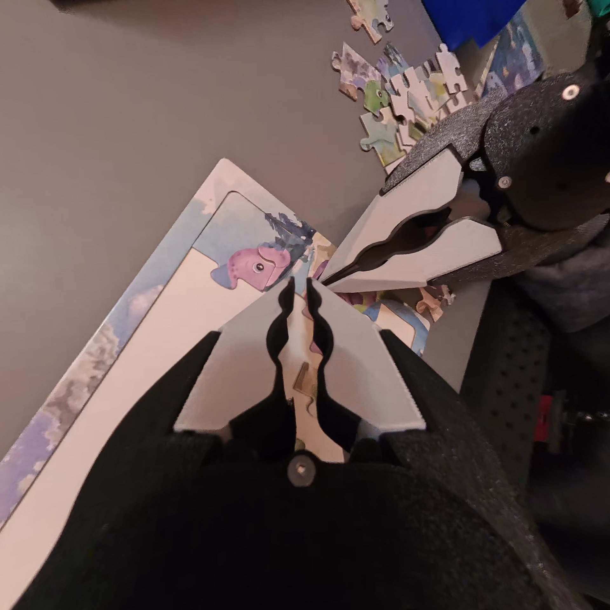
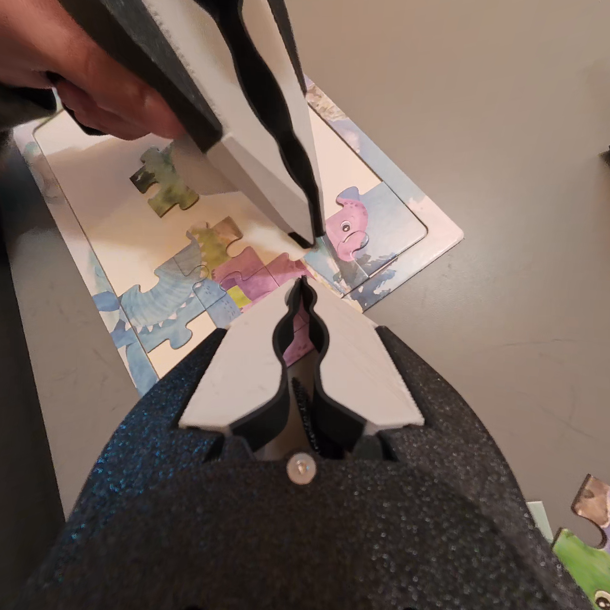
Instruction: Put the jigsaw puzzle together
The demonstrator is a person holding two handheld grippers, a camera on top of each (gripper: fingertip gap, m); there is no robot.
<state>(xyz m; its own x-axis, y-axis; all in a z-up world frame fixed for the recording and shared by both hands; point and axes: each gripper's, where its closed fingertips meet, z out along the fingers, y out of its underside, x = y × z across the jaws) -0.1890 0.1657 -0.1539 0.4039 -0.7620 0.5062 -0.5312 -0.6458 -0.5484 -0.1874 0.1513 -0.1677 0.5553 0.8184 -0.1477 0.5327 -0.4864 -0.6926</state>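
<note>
The puzzle tray (image 1: pixel 82 363) lies on the grey table, also in the right wrist view (image 2: pixel 442 234). A pink dinosaur head piece (image 1: pixel 257 264) (image 2: pixel 350 224) sits in its corner. Joined purple pieces (image 2: pixel 260 274) and blue dinosaur pieces (image 2: pixel 165 303) lie beside it, and a green piece (image 2: pixel 165 185) lies loose on the white base. My left gripper (image 1: pixel 300 284) (image 2: pixel 310 242) points down at the tray by the purple pieces, its jaws a narrow gap apart and empty. My right gripper (image 2: pixel 302 280) (image 1: pixel 325 282) is shut, its tips on the purple pieces, almost touching the left one.
A pile of loose pieces (image 1: pixel 406 99) lies beyond the tray, near a blue object (image 1: pixel 468 19) and a blue printed sheet (image 1: pixel 515 56). Two more pieces (image 2: pixel 587 554) lie at the right gripper's side. A hand (image 2: pixel 109 95) holds the left gripper over the tray. My left and right fingertips are right by each other.
</note>
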